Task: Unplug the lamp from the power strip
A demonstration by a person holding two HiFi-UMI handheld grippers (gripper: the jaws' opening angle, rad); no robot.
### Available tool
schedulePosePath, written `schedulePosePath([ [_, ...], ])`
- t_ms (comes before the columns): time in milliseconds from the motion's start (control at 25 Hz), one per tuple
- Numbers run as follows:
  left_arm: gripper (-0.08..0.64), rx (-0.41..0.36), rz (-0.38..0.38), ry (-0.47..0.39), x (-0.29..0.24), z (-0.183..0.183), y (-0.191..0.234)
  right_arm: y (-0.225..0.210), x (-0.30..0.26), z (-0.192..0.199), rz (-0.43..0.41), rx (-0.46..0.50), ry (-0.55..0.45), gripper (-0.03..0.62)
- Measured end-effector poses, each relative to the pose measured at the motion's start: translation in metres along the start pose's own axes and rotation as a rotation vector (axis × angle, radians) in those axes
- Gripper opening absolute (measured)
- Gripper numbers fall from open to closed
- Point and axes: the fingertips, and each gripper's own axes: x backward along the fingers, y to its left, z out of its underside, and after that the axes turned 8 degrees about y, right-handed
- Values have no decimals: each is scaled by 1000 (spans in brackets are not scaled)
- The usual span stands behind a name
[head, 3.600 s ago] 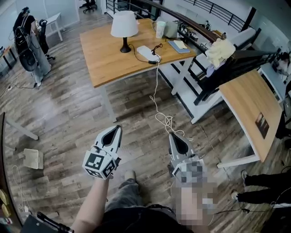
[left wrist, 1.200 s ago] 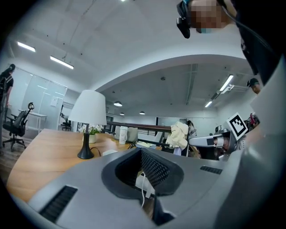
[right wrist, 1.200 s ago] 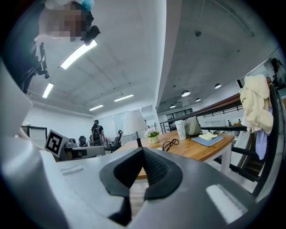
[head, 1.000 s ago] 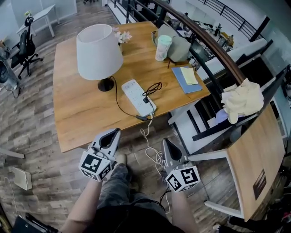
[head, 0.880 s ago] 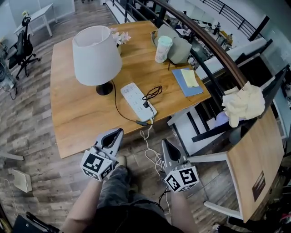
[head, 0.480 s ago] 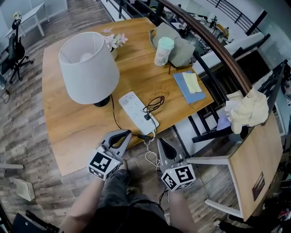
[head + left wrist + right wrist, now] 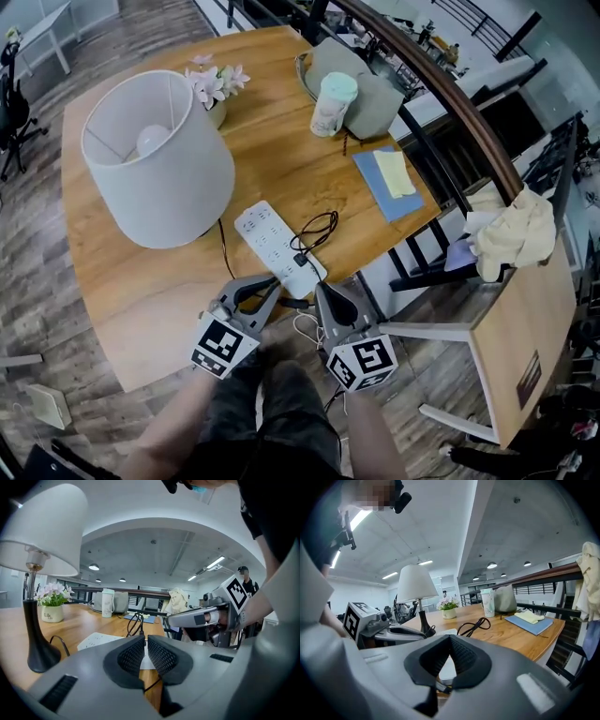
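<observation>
A lamp with a white shade (image 7: 155, 159) stands on the wooden table (image 7: 141, 309); its black cord runs to a plug (image 7: 300, 260) in the white power strip (image 7: 272, 246). A coiled black cord (image 7: 319, 225) lies beside the strip. My left gripper (image 7: 273, 281) is shut and empty, at the table's near edge just short of the strip's near end. My right gripper (image 7: 323, 289) is shut and empty beside it, below the table edge. In the left gripper view the lamp's base (image 7: 40, 653) is at left and the strip (image 7: 101, 641) is ahead of the gripper (image 7: 144, 639). The strip (image 7: 447, 667) shows past the right gripper (image 7: 450, 637).
A pale green cup (image 7: 333, 103), a grey bag (image 7: 366, 80), a blue notebook (image 7: 389, 178) and a flower pot (image 7: 211, 89) stand farther back on the table. A dark chair with a cream cloth (image 7: 511, 234) and a second table (image 7: 525, 328) are at right.
Both grippers have moved forward to the table's near edge, close to the power strip's near end. The table and lamp now fill more of the head view. Both jaws stay shut.
</observation>
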Motion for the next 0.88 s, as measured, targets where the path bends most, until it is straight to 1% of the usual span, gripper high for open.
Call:
schedulePosePath([
  [200,21,-23,-13,68,-19,11,7,-8,-22,3,3,30,33,6],
  [280,29,-26,-25,80,-26,12,11,-10,-31,3,-13,49,40,8],
  [360,32,-25,-43,94,-32,14,17,-11,-41,7,-41,65,59,66],
  [480,40,-26,-58,134,-42,20,20,-14,-52,14,-62,84,96,66],
  [600,48,-52,-79,166,-52,21,22,-17,-63,17,-75,116,139,66],
  [800,42,-85,-172,208,-62,21,34,-14,-76,22,-107,216,218,67],
  [880,-3,-101,-187,231,-65,23,37,-12,-81,23,-104,262,250,69],
])
